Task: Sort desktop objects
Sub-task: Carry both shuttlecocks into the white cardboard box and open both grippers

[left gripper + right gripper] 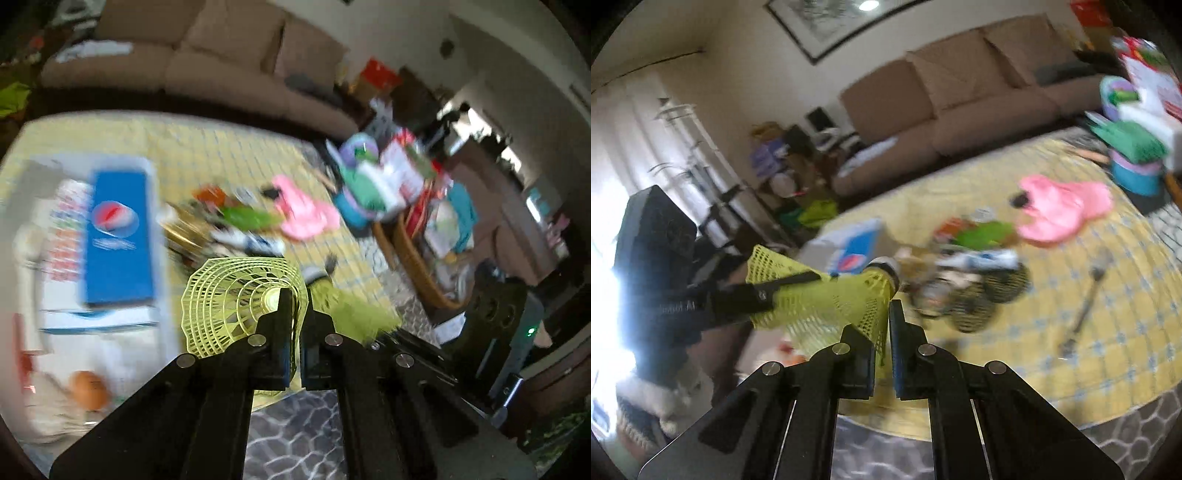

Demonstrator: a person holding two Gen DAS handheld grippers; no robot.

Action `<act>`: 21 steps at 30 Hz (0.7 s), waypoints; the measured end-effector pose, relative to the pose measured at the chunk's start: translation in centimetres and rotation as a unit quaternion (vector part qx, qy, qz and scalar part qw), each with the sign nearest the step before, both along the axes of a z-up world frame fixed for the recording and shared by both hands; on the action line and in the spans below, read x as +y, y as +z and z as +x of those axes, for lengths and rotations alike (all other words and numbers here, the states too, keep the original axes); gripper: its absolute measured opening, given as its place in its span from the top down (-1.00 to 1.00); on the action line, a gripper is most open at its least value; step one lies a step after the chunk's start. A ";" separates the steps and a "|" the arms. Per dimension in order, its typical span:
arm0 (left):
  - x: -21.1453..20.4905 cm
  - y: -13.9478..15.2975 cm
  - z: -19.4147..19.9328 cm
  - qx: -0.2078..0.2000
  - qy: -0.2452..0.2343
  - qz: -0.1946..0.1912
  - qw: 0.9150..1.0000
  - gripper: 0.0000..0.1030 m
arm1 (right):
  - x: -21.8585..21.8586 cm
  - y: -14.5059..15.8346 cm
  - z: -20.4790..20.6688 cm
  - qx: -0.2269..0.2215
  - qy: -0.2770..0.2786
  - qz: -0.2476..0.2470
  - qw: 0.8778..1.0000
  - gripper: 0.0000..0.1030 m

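My left gripper (297,299) is shut on the skirt rim of a yellow mesh shuttlecock (229,302), whose open end faces the camera. Just to its right is a second, blurred green shuttlecock (347,314) with a white cork. In the right wrist view my right gripper (888,310) is shut on that green shuttlecock (846,302), cork pointing away. The left gripper (775,286) shows at left there, clamped on the yellow shuttlecock (768,262). Both are held above the near edge of the yellow-clothed table (1108,350).
A blue Pepsi box (118,236) lies on a white box at left, with an orange ball (88,389) nearby. A pile of clutter (971,269), a pink item (1063,210), a utensil (1086,306) and a wicker basket (417,266) crowd the table. A brown sofa (960,103) stands behind.
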State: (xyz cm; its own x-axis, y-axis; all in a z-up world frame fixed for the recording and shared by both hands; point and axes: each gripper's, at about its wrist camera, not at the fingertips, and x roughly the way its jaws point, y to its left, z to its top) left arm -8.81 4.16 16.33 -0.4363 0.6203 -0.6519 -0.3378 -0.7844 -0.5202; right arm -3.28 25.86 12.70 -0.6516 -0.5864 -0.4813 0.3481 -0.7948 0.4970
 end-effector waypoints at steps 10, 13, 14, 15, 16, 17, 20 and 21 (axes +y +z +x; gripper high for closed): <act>-15.7 -3.5 0.8 -0.027 0.113 0.009 0.993 0.94 | -12.4 -1.8 -2.4 -0.048 0.075 -0.019 0.996 0.88; -16.2 -5.6 0.5 -0.037 0.117 0.021 0.992 0.94 | -15.6 -2.8 -2.9 -0.048 0.082 0.025 0.995 0.88; -16.1 -6.2 0.2 -0.038 0.118 0.022 0.992 0.94 | -16.4 -3.3 -3.3 -0.049 0.081 0.042 0.995 0.88; -15.9 -6.7 -0.2 -0.038 0.119 0.023 0.992 0.94 | -17.1 -4.1 -3.7 -0.052 0.080 0.059 0.994 0.88; -15.8 -7.2 -0.2 -0.039 0.119 0.023 0.992 0.94 | -17.8 -4.9 -4.2 -0.058 0.081 0.073 0.992 0.88; -15.7 -7.7 -0.5 -0.039 0.121 0.021 0.992 0.94 | -18.5 -5.7 -4.6 -0.067 0.082 0.088 0.990 0.88; -16.5 -9.2 -0.9 -0.058 0.128 0.032 0.990 0.89 | -19.9 -7.2 -5.0 -0.073 0.080 0.145 0.983 0.85; -16.6 -9.7 -1.0 -0.069 0.130 0.035 0.989 0.74 | -20.3 -7.6 -4.9 -0.073 0.079 0.165 0.980 0.82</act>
